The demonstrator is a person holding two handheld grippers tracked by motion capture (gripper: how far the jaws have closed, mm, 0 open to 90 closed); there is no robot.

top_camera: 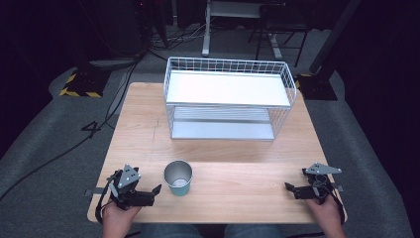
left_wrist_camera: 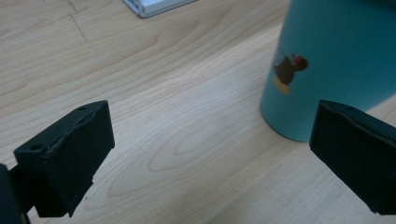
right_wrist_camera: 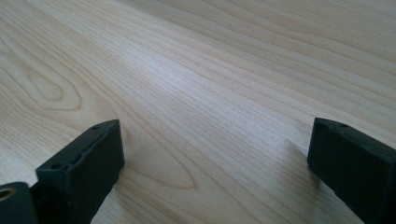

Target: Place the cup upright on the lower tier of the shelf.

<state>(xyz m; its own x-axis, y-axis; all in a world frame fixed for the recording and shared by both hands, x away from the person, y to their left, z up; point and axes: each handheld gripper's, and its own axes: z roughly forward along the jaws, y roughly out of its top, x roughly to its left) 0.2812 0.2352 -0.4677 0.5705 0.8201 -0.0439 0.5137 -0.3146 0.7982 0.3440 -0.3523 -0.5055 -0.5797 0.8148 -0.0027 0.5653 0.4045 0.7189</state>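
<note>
Both tools low, jaws apart, L tool point(top_camera: 157, 191) near cup point(top_camera: 178, 177)

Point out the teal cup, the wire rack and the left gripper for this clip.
teal cup point(top_camera: 179, 187): high view, on its outer wall below the rim.
wire rack point(top_camera: 228, 88): high view, on its white upper shelf.
left gripper point(top_camera: 153, 193): high view, midway between its fingertips.

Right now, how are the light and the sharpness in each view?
High view: the table and white rack are brightly lit, the room behind nearly black; the image is a little soft. Left gripper view: the cup is fairly sharp, the near jaws blurred. Right gripper view: a pale sheen lies across the wood grain, and each jaw casts a soft shadow.
</note>
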